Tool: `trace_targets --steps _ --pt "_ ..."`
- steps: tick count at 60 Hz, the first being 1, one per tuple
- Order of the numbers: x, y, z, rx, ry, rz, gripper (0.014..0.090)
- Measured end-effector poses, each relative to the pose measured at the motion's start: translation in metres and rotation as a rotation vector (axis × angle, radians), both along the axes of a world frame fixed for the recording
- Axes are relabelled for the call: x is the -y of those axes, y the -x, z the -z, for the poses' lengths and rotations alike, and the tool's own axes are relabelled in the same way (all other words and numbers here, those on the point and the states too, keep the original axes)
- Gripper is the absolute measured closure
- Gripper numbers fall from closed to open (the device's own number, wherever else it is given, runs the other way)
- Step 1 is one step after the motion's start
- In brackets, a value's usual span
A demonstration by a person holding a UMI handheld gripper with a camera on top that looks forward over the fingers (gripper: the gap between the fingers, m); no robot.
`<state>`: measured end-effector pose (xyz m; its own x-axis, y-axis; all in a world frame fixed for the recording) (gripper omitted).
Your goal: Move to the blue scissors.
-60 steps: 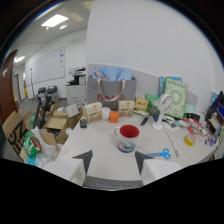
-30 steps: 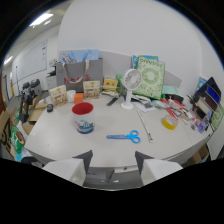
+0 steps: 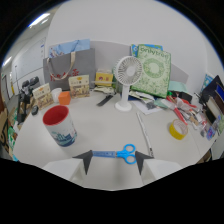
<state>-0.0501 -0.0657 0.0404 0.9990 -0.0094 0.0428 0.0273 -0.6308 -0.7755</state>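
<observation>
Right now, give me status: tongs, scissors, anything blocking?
Tongs open, empty. Blue scissors flat on the table, lying between the tips, no contact visible. Red-rimmed mug off to one side, not in the way.

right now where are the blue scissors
In the gripper view the blue scissors lie flat on the white table, between the open gripper fingertips, right of the red-rimmed mug.

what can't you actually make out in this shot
- Gripper view: the hand-held gripper body is cut off at the bottom; only two dark fingertips show, open, with the blue-handled scissors between them.
- Print on the white mug with red interior: blurred.
- Clutter beyond the yellow tape roll: too small.
</observation>
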Motion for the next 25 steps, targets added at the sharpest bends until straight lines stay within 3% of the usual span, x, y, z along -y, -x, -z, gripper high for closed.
trace_targets --steps 25 --pt "-0.019 -0.007 0.009 -0.012 0.029 -0.015 0.0209"
